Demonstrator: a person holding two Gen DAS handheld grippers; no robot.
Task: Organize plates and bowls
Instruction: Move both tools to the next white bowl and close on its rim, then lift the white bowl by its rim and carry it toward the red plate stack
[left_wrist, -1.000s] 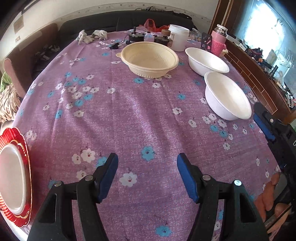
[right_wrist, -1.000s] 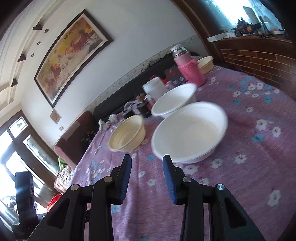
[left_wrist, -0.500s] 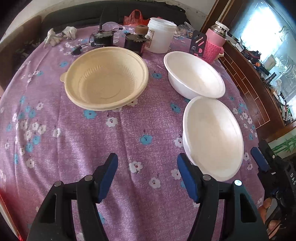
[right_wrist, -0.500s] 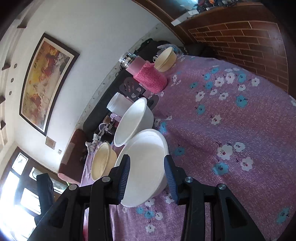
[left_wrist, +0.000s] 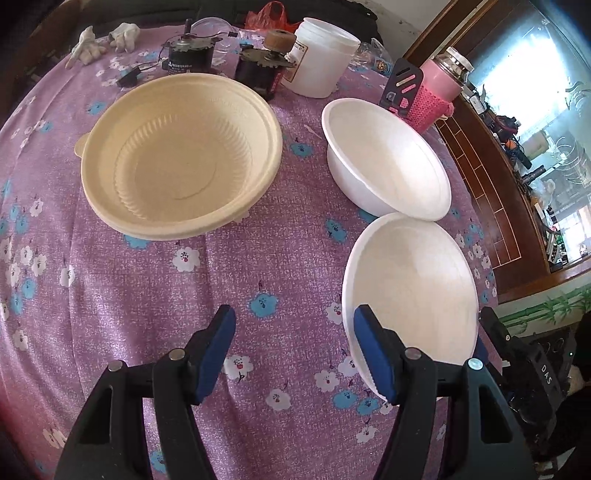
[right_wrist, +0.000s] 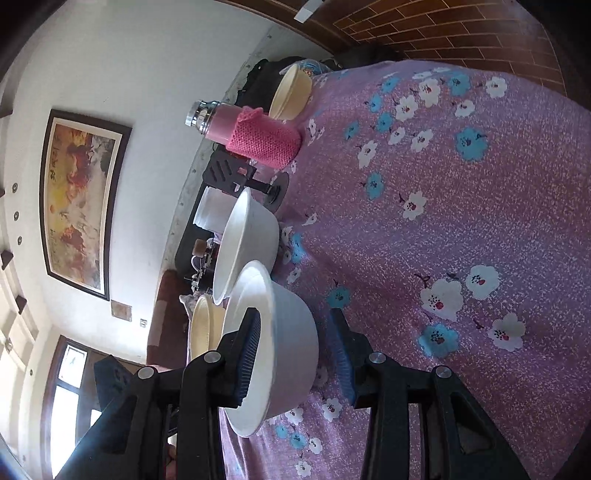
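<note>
A near white bowl (left_wrist: 410, 291) sits on the purple flowered tablecloth (left_wrist: 258, 266), with a second white bowl (left_wrist: 384, 170) behind it and a large cream bowl (left_wrist: 177, 162) to the left. My left gripper (left_wrist: 293, 354) is open and empty, its right finger at the near bowl's left rim. In the right wrist view, rolled sideways, my right gripper (right_wrist: 295, 354) is open and straddles the near white bowl's (right_wrist: 284, 339) wall, one finger inside the rim and one outside. The second white bowl (right_wrist: 247, 236) and the cream bowl (right_wrist: 205, 325) lie beyond.
At the table's back stand a white tub (left_wrist: 321, 55), two black motors (left_wrist: 258, 70), a pink flask in a knitted sleeve (left_wrist: 436, 92), a black phone stand (left_wrist: 400, 86) and white gloves (left_wrist: 103, 40). A small cream bowl (right_wrist: 291, 92) sits far off. A brick ledge runs along the right.
My left gripper moved forward over the table to the bowls; the red plate left its view. My right gripper rolled sideways and closed in around the near white bowl's wall.
</note>
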